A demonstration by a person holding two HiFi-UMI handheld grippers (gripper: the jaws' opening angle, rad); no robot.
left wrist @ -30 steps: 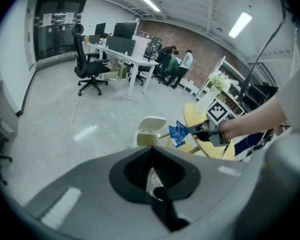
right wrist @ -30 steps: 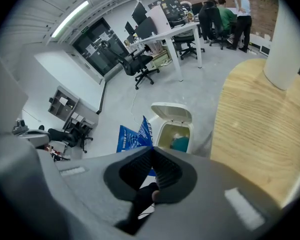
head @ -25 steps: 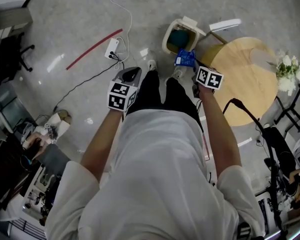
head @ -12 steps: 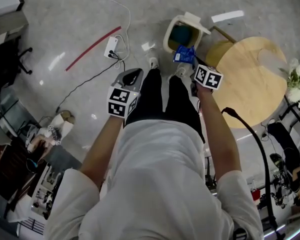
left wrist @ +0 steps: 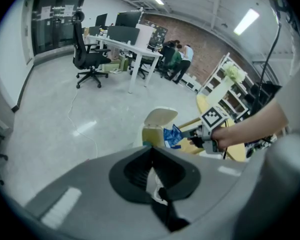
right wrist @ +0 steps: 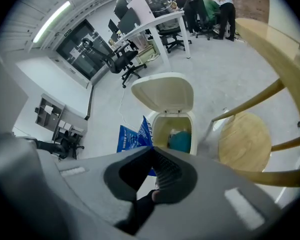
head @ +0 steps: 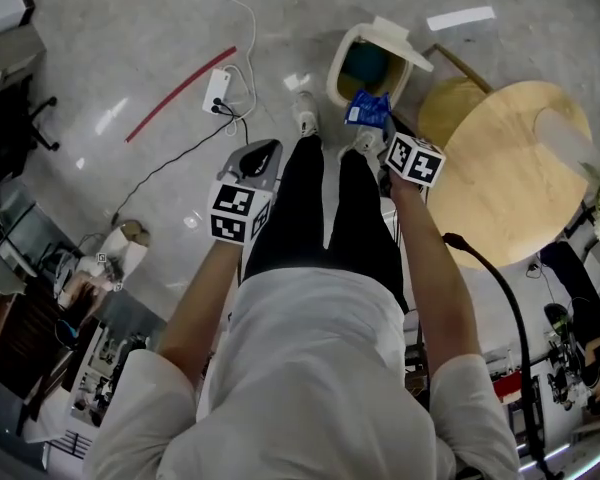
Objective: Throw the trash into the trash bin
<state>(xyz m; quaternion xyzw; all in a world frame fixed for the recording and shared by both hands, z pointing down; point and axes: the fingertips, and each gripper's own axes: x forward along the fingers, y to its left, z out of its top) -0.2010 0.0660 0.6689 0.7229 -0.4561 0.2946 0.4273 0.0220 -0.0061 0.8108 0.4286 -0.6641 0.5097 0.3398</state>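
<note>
Blue wrapper [head: 368,110] nearer open trash bin [head: 337,68] than second ago, now by its near rim. Right gripper [head: 382,133] jaws pinch wrapper; left gripper [head: 263,154] jaws together, empty. Risk: early release, light wrapper drifts, lands on floor [head: 130,48] beside bin.

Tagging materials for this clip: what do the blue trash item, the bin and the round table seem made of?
Blue wrapper: likely thin plastic film, creased and printed. Trash bin: smooth cream plastic, by its moulded flip lid. Round table: pale wood or veneer, matte, faint grain.
</note>
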